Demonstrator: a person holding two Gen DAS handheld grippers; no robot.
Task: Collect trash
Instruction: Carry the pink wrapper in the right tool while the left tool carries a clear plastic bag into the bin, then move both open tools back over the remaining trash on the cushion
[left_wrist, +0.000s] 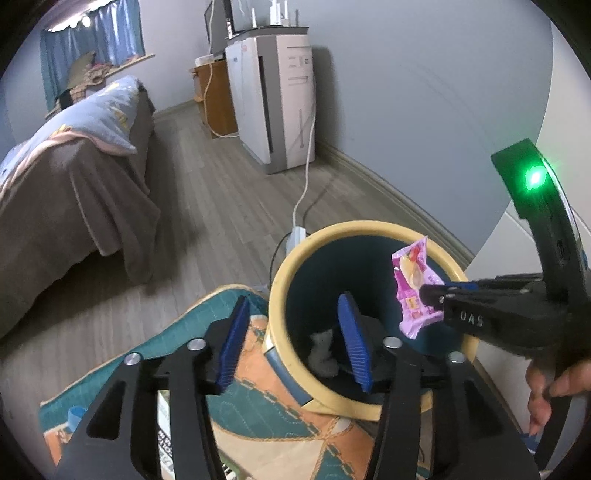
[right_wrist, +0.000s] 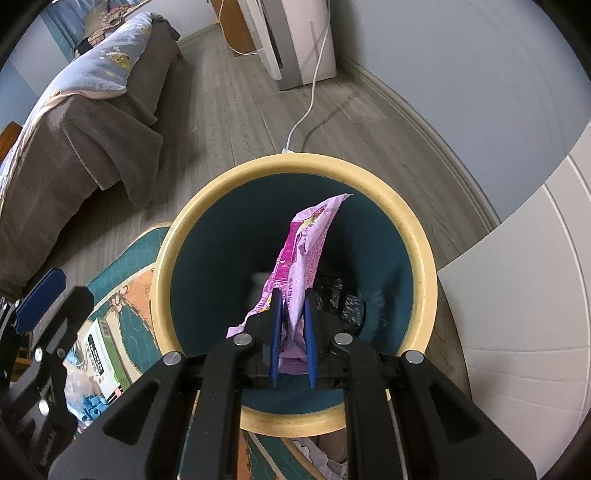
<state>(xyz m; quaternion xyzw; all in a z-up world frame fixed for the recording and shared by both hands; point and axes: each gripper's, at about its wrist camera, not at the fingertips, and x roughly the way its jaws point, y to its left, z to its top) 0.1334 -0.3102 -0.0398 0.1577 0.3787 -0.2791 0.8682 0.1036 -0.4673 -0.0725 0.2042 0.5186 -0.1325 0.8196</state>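
A round trash bin with a cream rim (left_wrist: 314, 236) (right_wrist: 177, 236) and dark teal inside stands on the floor. My right gripper (right_wrist: 292, 299) (left_wrist: 430, 293) is shut on a pink snack wrapper (right_wrist: 306, 243) (left_wrist: 412, 284) and holds it over the bin's mouth. My left gripper (left_wrist: 295, 314) is open and empty, straddling the bin's near left rim. Crumpled grey paper (left_wrist: 323, 352) and black plastic (right_wrist: 341, 295) lie at the bin's bottom.
A patterned teal and orange rug (left_wrist: 258, 424) (right_wrist: 125, 280) lies under the bin, with a small carton (right_wrist: 105, 350) and blue scraps (right_wrist: 90, 404) on it. A bed (left_wrist: 62, 192) is at left. A white appliance (left_wrist: 280, 103) and cable (left_wrist: 306, 173) stand by the far wall.
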